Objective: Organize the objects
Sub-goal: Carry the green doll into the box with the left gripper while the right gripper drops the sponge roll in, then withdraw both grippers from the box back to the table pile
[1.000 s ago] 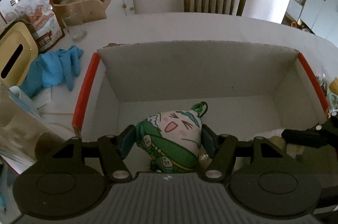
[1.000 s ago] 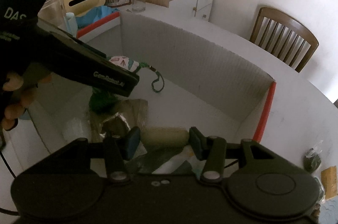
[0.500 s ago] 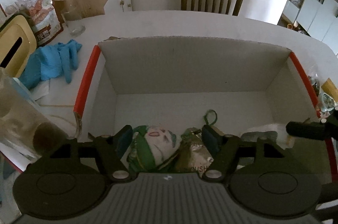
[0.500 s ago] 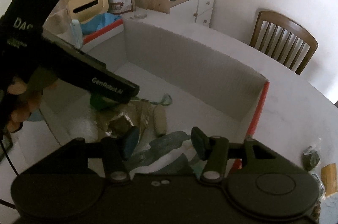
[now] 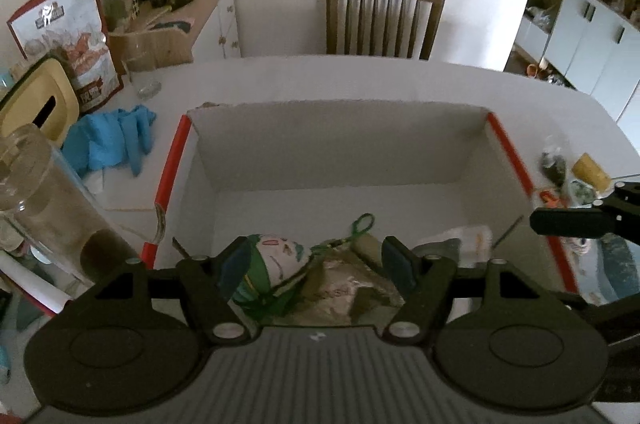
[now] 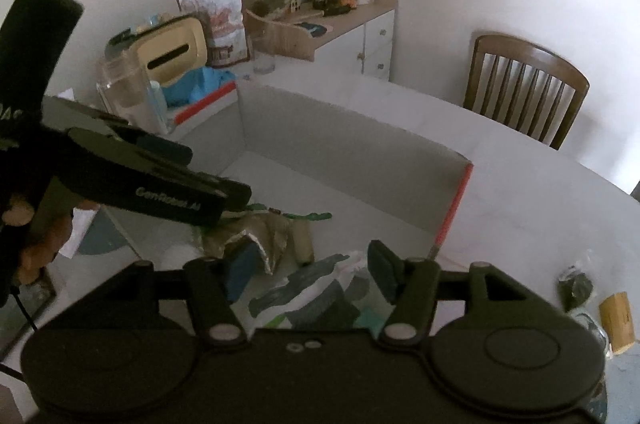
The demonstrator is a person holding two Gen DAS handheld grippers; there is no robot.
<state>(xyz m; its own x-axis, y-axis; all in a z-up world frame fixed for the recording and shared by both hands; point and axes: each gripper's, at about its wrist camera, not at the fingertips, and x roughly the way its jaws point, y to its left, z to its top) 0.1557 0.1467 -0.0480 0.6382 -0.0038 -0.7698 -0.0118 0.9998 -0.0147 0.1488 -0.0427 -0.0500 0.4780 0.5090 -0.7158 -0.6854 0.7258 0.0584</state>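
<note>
Left wrist view: both tongs, left (image 5: 314, 266) released, right (image 6: 310, 270) opening, hold nothing; toy (image 5: 276, 264) lies in box (image 5: 336, 140); packets (image 5: 554, 168) at right edge remain on tabletop (image 5: 360, 80).

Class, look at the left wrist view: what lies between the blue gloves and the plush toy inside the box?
The box's red-edged left wall stands between the blue gloves and the plush toy, with a strip of bare white table beside the gloves. The left wrist view shows it.
</note>
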